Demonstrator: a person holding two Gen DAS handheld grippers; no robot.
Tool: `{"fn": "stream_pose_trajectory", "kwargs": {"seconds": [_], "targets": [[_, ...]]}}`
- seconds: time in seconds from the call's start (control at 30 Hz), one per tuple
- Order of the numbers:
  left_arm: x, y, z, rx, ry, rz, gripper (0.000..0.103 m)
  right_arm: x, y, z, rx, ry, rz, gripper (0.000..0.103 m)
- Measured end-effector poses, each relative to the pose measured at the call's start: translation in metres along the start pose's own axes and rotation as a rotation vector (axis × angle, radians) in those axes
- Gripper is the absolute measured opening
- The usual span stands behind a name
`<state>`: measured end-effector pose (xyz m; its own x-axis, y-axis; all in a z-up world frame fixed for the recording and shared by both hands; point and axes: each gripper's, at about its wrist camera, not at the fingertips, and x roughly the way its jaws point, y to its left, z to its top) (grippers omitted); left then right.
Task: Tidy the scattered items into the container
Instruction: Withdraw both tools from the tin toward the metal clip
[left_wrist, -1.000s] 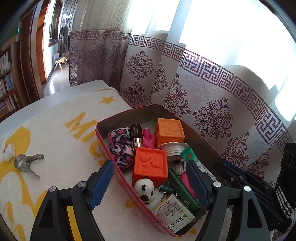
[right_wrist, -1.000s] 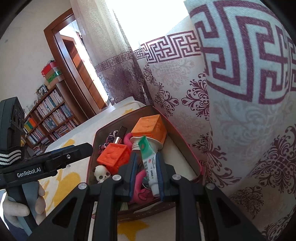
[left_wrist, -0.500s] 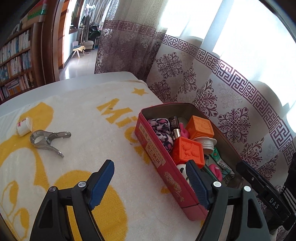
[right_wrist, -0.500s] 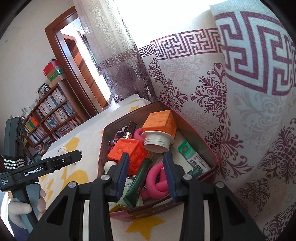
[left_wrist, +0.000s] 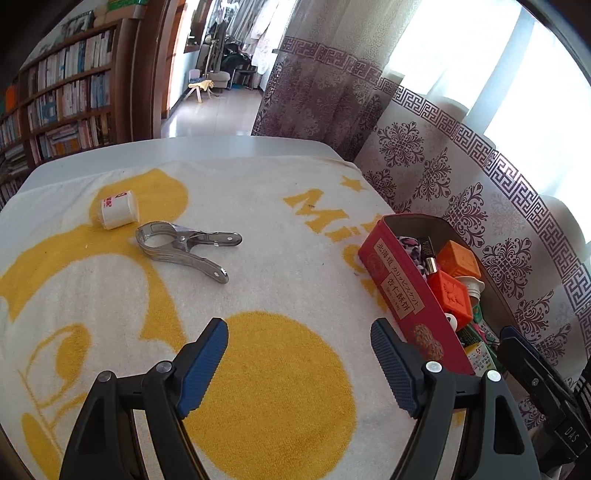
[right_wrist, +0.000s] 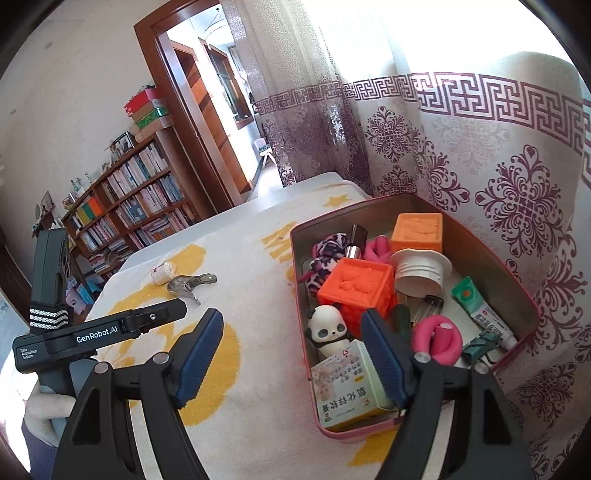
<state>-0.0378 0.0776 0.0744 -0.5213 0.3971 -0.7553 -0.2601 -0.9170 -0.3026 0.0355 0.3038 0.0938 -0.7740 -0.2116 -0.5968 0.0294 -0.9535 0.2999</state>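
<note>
A red tin sits at the right of the towel, full of items: two orange blocks, a panda figure, a green-and-white tube, a pink curler and a medicine box. A metal clamp and a small white bottle lie on the towel, far left of the tin. My left gripper is open and empty above the towel. My right gripper is open and empty above the tin's near left corner.
A white-and-yellow towel covers the table. A patterned curtain hangs close behind the tin. Bookshelves and a doorway stand beyond the table's far edge. The left gripper's body shows in the right wrist view.
My right gripper opened and let go of the green-and-white tube, which now lies in the tin; it drew back. My left gripper swung left from the tin toward the clamp and bottle.
</note>
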Motion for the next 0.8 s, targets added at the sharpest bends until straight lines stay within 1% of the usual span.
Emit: {"fn": "stream_pose_trajectory", "kwargs": {"seconds": [0.1, 0.2, 0.27, 0.37, 0.57, 0.67, 0.8], "targets": [[-0.006, 0.032, -0.003, -0.055, -0.007, 0.045, 0.081, 0.015, 0.024, -0.002, -0.06, 0.032, 0.042, 0.08], [-0.013, 0.06, -0.008, -0.1, -0.032, 0.117, 0.081, 0.034, 0.047, -0.005, -0.123, 0.074, 0.086, 0.08], [-0.016, 0.078, -0.011, -0.126, -0.039, 0.142, 0.081, 0.048, 0.06, -0.006, -0.155, 0.105, 0.113, 0.08], [-0.02, 0.1, -0.014, -0.17, -0.039, 0.152, 0.081, 0.07, 0.079, -0.007, -0.212, 0.142, 0.142, 0.08], [-0.024, 0.128, -0.021, -0.223, -0.041, 0.166, 0.081, 0.116, 0.114, -0.001, -0.348, 0.193, 0.159, 0.08], [-0.024, 0.138, -0.023, -0.243, -0.038, 0.171, 0.081, 0.143, 0.125, 0.006, -0.369, 0.235, 0.18, 0.08], [-0.024, 0.148, -0.026, -0.262, -0.035, 0.175, 0.081, 0.173, 0.136, 0.014, -0.406, 0.27, 0.173, 0.08]]}}
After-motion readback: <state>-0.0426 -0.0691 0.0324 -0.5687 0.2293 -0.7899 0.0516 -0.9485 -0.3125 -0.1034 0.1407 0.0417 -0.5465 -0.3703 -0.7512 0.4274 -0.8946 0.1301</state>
